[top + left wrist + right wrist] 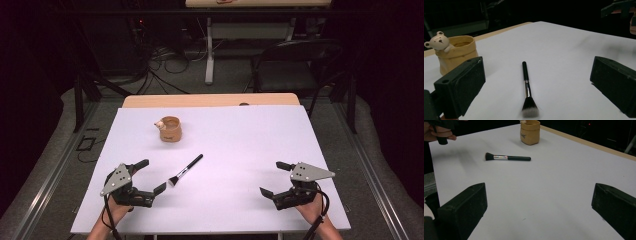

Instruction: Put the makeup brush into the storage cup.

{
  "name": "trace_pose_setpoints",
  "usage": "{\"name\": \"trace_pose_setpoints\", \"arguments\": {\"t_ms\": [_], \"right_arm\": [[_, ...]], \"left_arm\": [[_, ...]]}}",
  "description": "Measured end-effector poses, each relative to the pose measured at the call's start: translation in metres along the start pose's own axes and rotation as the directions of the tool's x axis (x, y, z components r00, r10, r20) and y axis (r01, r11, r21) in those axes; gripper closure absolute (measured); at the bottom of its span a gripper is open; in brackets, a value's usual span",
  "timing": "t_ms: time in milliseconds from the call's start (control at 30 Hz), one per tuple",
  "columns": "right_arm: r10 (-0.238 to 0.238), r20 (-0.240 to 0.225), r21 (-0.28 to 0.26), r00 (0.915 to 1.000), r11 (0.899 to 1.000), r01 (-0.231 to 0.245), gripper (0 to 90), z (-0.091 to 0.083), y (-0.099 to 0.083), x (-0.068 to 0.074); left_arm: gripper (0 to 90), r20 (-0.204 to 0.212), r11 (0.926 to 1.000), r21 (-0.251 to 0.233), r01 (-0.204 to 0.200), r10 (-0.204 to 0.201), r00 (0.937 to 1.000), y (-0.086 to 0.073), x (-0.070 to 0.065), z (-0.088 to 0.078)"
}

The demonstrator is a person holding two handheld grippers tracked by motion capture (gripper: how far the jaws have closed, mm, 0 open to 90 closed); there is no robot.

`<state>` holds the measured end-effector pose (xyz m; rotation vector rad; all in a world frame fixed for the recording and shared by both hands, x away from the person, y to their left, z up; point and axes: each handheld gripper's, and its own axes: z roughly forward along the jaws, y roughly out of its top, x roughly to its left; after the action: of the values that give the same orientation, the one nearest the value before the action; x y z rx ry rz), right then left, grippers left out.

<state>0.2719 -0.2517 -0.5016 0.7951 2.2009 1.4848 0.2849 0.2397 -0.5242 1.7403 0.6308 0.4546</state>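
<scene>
While both tools rest low at the near edge of the white-covered worktop (240,200), the left tool (149,175) has its jaws spread wide and holds nothing, and the black-handled makeup brush with a silver ferrule (186,170) lies flat just beside it, bristle end nearest the gap between its jaws. Well apart on the other side, the right tool (272,178) is likewise wide open and empty. Farther back stands the tan ceramic cup with a small white bear on its rim (170,129), upright and apart from the brush.
</scene>
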Motion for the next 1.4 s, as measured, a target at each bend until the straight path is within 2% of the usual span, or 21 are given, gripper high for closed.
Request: {"name": "trace_pose_setpoints", "arguments": {"t_ms": [200, 700, 867, 900, 933, 1200, 1333, 1367, 1400], "right_arm": [[0.001, 0.0, -0.001, 1.0, 1.0, -0.001, 0.0, 0.0, 0.0, 0.0], [0.0, -0.003, 0.004, 1.0, 1.0, 0.0, 0.0, 0.0, 0.0, 0.0], [0.001, -0.005, 0.004, 1.0, 1.0, -0.001, 0.0, 0.0, 0.0, -0.001], [0.0, -0.005, 0.005, 1.0, 1.0, 0.0, 0.0, 0.0, 0.0, -0.001], [0.0, -0.007, 0.004, 1.0, 1.0, 0.0, 0.0, 0.0, 0.0, 0.0], [-0.001, -0.005, 0.003, 1.0, 1.0, 0.001, 0.0, -0.001, 0.0, -0.001], [-0.001, -0.007, 0.003, 1.0, 1.0, 0.001, 0.0, -0.001, 0.0, -0.001], [-0.001, -0.007, 0.003, 1.0, 1.0, 0.001, 0.0, -0.001, 0.0, -0.001], [-0.001, -0.006, 0.004, 1.0, 1.0, 0.001, 0.0, -0.001, 0.0, -0.001]], "left_arm": [[0.0, 0.003, 0.9999, -0.003, 0.015, -0.015, 0.9999, 0.001, 0.004, 0.007], [0.0, 0.016, 0.9997, 0.01, 0.02, -0.02, 0.9997, 0.002, 0.014, 0.028], [0.0, 0.026, 0.9995, 0.009, 0.03, -0.031, 0.9992, 0.003, 0.018, 0.035], [0.0, 0.045, 0.9994, 0.024, 0.026, -0.027, 0.9986, 0.003, 0.019, 0.036], [0.0, 0.033, 0.9995, 0.019, 0.023, -0.024, 0.9992, 0.003, 0.019, 0.041], [0.0, 0.03, 0.9994, 0.029, 0.017, -0.018, 0.9994, 0.003, 0.022, 0.052], [0.0, 0.047, 0.9992, 0.036, 0.016, -0.018, 0.9987, 0.004, 0.025, 0.056], [0.0, 0.027, 0.9995, 0.026, 0.017, -0.018, 0.9995, 0.004, 0.024, 0.058], [0.0, 0.033, 0.9995, 0.027, 0.015, -0.016, 0.9993, 0.004, 0.025, 0.059]]}}
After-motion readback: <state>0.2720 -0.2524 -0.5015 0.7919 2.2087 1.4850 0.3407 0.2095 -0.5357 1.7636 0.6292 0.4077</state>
